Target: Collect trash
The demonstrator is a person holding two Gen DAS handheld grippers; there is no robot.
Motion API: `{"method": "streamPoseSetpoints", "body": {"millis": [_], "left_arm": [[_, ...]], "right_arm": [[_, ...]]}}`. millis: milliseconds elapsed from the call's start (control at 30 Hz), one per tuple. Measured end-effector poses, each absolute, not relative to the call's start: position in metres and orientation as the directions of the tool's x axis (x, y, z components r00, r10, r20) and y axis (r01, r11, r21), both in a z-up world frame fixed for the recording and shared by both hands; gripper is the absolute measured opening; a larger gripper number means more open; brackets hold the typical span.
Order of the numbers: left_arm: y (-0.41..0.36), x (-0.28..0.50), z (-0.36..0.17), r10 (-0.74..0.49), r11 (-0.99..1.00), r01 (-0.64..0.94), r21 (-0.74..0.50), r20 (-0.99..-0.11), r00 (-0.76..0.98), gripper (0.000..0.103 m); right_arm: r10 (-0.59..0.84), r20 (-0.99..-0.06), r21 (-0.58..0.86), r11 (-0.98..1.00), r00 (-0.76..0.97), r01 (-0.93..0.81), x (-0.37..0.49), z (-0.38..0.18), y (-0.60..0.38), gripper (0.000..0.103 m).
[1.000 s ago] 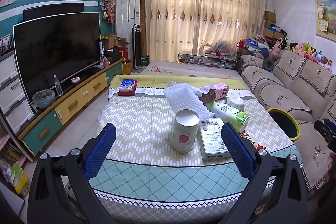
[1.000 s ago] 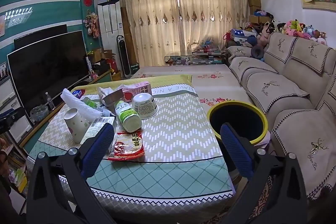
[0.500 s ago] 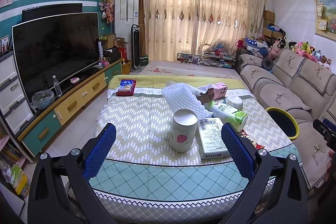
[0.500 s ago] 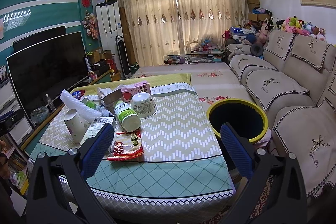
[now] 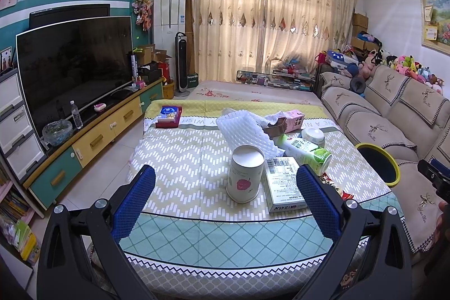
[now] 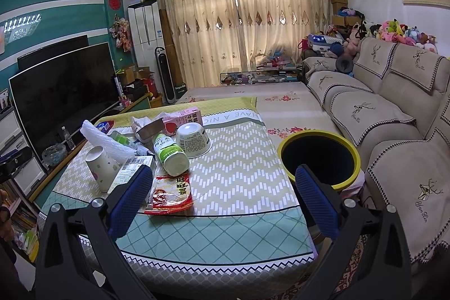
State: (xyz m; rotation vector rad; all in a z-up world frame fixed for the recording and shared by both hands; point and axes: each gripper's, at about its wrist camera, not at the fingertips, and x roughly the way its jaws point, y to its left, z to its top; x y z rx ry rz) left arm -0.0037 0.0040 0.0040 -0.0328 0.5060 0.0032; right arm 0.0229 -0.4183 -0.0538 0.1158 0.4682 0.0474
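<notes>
Both grippers, left (image 5: 225, 198) and right (image 6: 222, 198), are spread apart and empty; cup (image 5: 245, 173) ahead of left, bin (image 6: 319, 156) ahead-right of right.

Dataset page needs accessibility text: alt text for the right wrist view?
The open right gripper hovers over a cloth-covered table, holding nothing. Ahead lie a red snack packet, a tipped bottle and an upturned paper cup; a yellow-rimmed bin stands by the sofa.
</notes>
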Motion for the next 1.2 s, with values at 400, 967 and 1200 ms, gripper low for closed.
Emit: {"method": "streamPoseSetpoints", "body": {"millis": [400,967,1200], "left_arm": [[0.0022,-0.0040,0.0022,-0.009,0.999,-0.007,-0.032,-0.488,0.873,0.099],[0.0021,-0.0009,0.0000,-0.013,0.999,-0.005,-0.034,-0.501,0.866,0.099],[0.0024,-0.0005,-0.0009,-0.018,0.999,0.000,-0.037,-0.505,0.863,0.099]], "right_arm": [[0.075,-0.449,0.124,0.992,0.890,-0.020,0.0229,-0.0540,-0.4188,0.097],[0.081,-0.455,0.131,0.991,0.887,-0.023,0.0225,-0.0583,-0.4155,0.097],[0.080,-0.465,0.128,0.992,0.882,-0.023,0.0265,-0.0607,-0.4158,0.097]]}}
